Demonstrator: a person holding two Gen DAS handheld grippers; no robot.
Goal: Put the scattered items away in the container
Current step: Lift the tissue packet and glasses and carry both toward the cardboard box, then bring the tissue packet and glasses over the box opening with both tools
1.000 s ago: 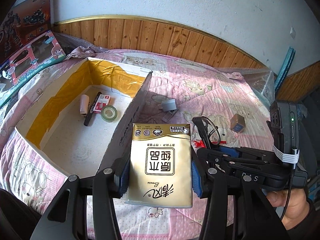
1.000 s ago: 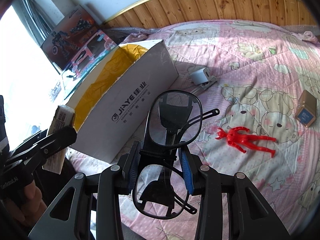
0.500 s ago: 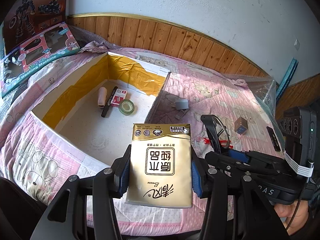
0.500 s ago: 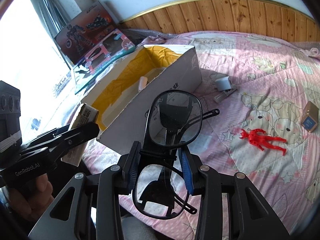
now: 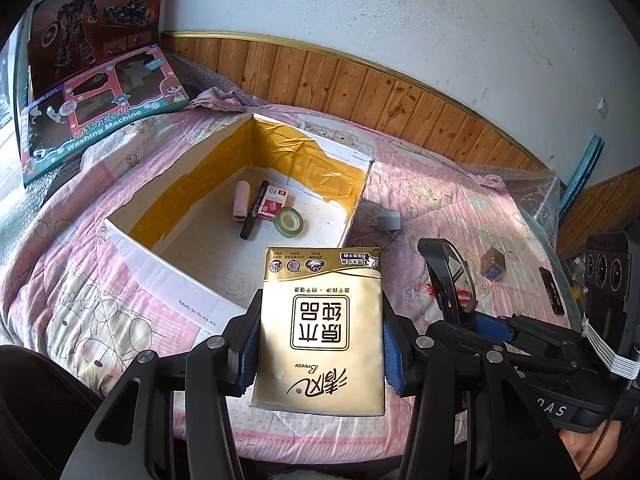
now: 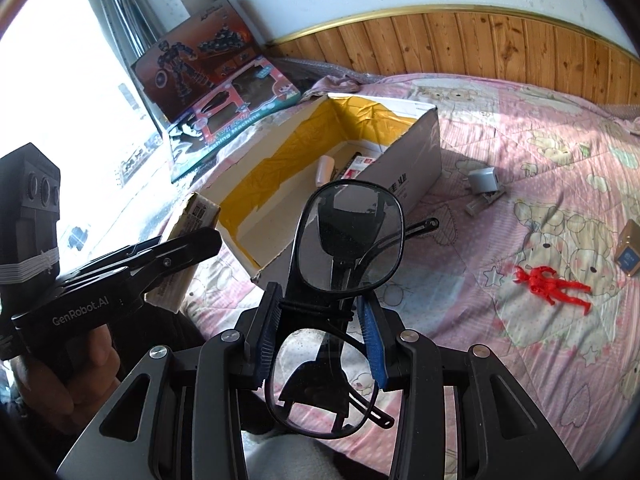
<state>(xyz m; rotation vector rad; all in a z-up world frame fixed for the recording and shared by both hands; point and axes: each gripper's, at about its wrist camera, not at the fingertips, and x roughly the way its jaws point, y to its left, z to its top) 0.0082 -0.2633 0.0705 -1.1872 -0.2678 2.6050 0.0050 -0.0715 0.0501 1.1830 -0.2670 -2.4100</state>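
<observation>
My left tongs (image 5: 320,332) clamp a gold tissue pack (image 5: 322,320), held above the near wall of the white cardboard box (image 5: 160,264) on the bed (image 6: 540,140). My right tongs (image 6: 320,324) grip black-framed eyeglasses (image 6: 344,240) right of the box. A red toy figure (image 6: 552,288) lies on the bed, farther right of the box.

The tissue pack (image 5: 322,320) is shiny gold with dark letters. The box (image 5: 168,270) is white outside and yellow inside. The bed cover (image 6: 540,152) is pink with little bears. The glasses (image 6: 340,280) have black rims. The toy figure (image 6: 550,286) is red. The fingers (image 6: 370,344) have blue pads.
</observation>
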